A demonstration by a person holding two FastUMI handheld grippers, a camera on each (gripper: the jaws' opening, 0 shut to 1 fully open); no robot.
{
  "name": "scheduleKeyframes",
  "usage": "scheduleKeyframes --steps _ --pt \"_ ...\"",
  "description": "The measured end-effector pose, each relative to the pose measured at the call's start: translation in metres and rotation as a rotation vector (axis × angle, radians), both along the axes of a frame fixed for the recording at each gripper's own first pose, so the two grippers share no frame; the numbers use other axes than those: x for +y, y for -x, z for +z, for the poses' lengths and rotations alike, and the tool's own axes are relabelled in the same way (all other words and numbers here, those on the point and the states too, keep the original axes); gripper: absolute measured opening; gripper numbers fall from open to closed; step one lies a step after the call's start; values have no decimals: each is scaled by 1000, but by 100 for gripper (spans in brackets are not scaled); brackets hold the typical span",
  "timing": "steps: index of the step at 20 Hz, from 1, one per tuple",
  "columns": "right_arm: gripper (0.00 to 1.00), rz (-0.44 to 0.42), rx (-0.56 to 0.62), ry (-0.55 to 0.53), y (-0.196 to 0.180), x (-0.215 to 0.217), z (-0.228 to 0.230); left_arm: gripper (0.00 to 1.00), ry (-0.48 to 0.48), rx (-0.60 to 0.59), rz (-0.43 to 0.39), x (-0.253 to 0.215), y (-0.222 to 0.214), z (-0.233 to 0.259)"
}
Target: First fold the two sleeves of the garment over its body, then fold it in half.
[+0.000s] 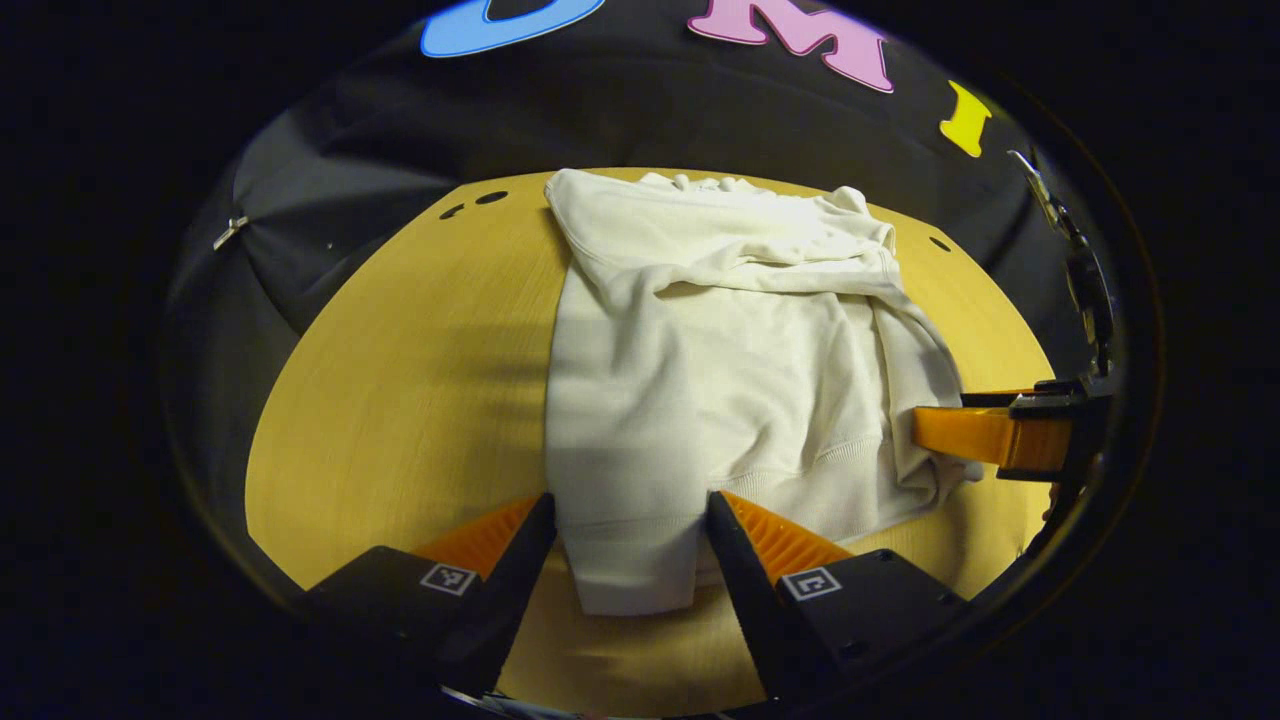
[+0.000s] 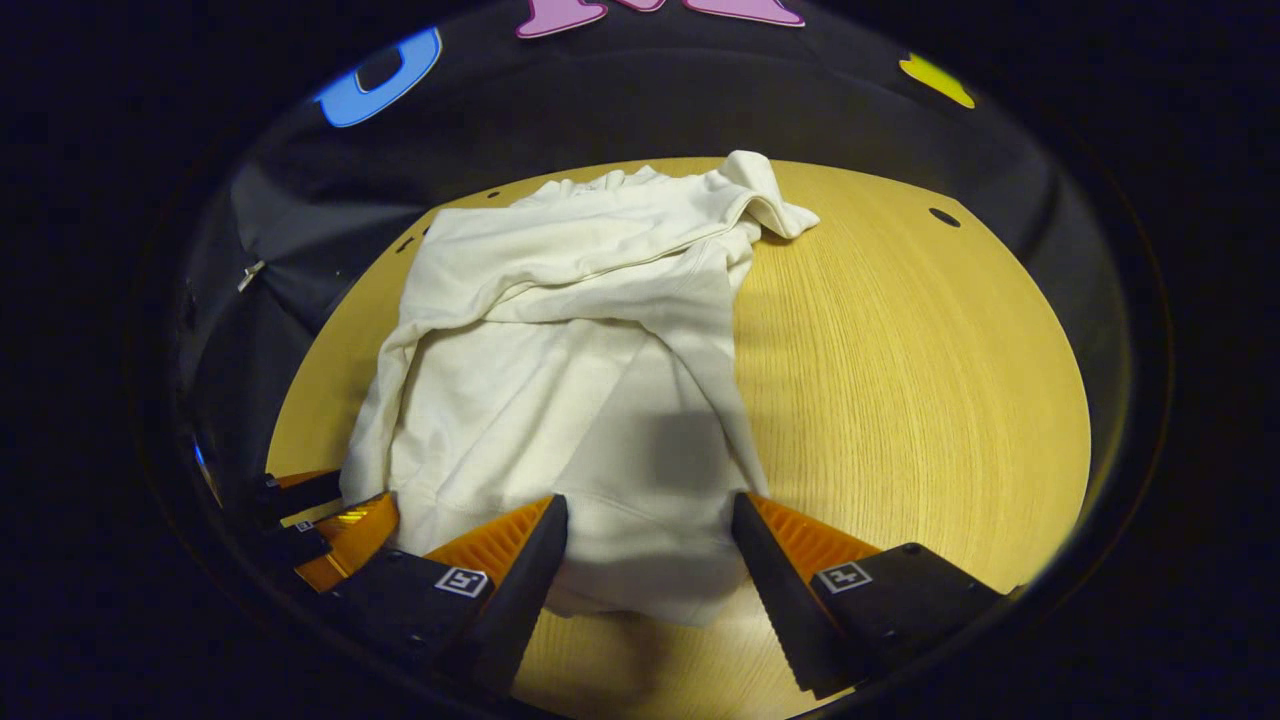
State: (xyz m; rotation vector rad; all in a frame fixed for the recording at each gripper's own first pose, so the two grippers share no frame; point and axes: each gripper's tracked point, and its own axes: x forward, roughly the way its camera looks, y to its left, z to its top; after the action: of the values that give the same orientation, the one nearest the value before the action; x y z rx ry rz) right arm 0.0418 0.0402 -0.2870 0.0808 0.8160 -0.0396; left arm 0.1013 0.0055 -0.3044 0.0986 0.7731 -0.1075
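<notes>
- Garment (image 1: pixel 700 380) is lying on the table (image 1: pixel 400 400), both sleeves seemingly folded over its body.
- Left gripper (image 1: pixel 630 525) and right gripper (image 2: pixel 648 530) are standing with fingers apart, each straddling the near hem.
- Halving step is seemingly beginning; next, both need to be closing on the hem and carrying it toward the collar.

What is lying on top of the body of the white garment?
Both sleeves lie folded across the upper body of the white garment, which rests on the wooden table. What is under the sleeves, and the table beneath the garment, is covered.
</notes>
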Motion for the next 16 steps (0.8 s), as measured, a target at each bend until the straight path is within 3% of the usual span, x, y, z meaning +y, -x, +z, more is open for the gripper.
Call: scheduleKeyframes --steps 3,4,5,6,7,8,10,11,13,14,15,16 --pt "99 22 -8 13 1 9 0 92 16 -8 11 -3 1 -1" --pt "84 25 -4 5 0 12 -1 87 15 -12 -10 -6 0 -1" --pt "77 34 0 -8 0 17 -1 83 13 -14 -41 -12 0 0" --pt "57 38 4 -5 0 18 -1 65 19 -16 -61 -17 1 -1" --pt "60 59 11 -18 -2 21 -1 51 22 -15 -66 -22 0 -1" --pt "55 60 22 -24 0 20 1 37 18 -12 -59 -23 -1 -1" --pt "38 70 36 -57 -2 23 1 19 32 -11 -44 -25 -2 1" --pt "37 65 36 -75 -4 22 -1 21 49 -3 -37 -26 -3 0" --pt "18 64 61 -115 -4 22 0 7 88 29 -47 -27 -3 3" --pt "17 75 65 -128 -1 22 3 10 99 45 -50 -25 -2 3" --pt "17 81 68 -127 -2 21 3 4 112 55 -48 -25 -2 4" --pt "17 90 69 -121 0 19 6 9 129 68 -31 -24 -2 4"
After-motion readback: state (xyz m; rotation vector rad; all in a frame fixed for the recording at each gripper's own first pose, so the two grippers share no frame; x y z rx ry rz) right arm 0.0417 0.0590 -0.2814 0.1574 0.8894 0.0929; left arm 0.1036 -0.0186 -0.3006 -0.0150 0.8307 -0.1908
